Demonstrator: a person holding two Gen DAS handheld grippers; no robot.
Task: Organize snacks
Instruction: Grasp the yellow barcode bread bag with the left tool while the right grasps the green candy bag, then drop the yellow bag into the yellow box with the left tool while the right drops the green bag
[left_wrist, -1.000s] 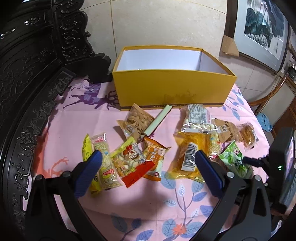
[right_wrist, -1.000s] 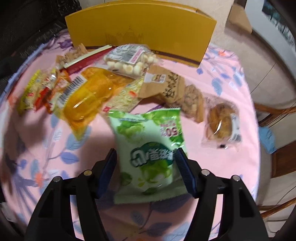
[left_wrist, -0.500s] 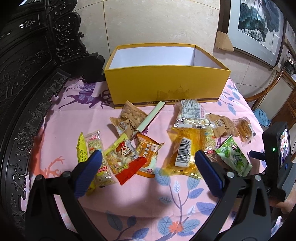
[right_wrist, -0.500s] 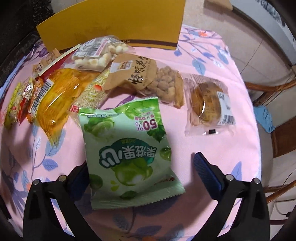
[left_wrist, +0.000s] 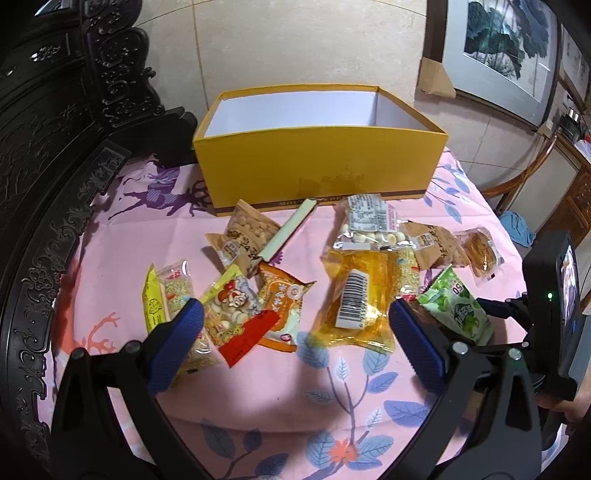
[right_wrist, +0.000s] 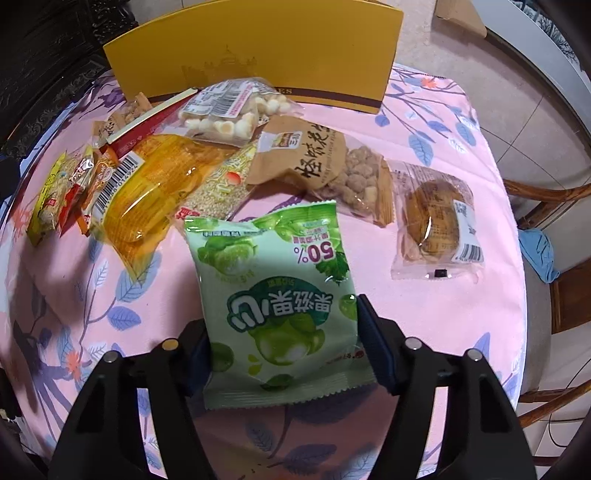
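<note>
An open rectangular box of stiff yellow card (left_wrist: 321, 173), white inside and with nothing showing in it, stands at the far side of a round table under a soft pink cloth printed with blue leaves and purple branches (left_wrist: 332, 391). Crinkly plastic snack packets lie scattered in front of the box: a brown kraft-paper bag of nuts (left_wrist: 243, 236) and a slim pale-green stick pack (left_wrist: 286, 232) nearest its front wall, a clear bag of small white balls (left_wrist: 369, 229) beside them, and a glossy orange-yellow transparent pack with a barcode label (left_wrist: 362, 299) nearer the camera. To the box's right front sits a clear-wrapped brown cake (right_wrist: 436, 218), close to the table's edge.

Bare cloth lies open on the near side of the table, away from the box. A dark carved wooden furniture piece (left_wrist: 48, 155) crowds the table edge left of the box.

The left gripper (left_wrist: 295, 325) hovers over the snacks with its blue-padded jaws spread wide — nothing between them. The right gripper (right_wrist: 284, 354) has the puffy light-green plastic packet printed with green fruit (right_wrist: 273, 295) between its pads; the jaws are closing, both pads pressing on the packet's side edges. The packet sits well in front of the box, its far end tilted up — whether it rests on the cloth, I cannot tell.
</note>
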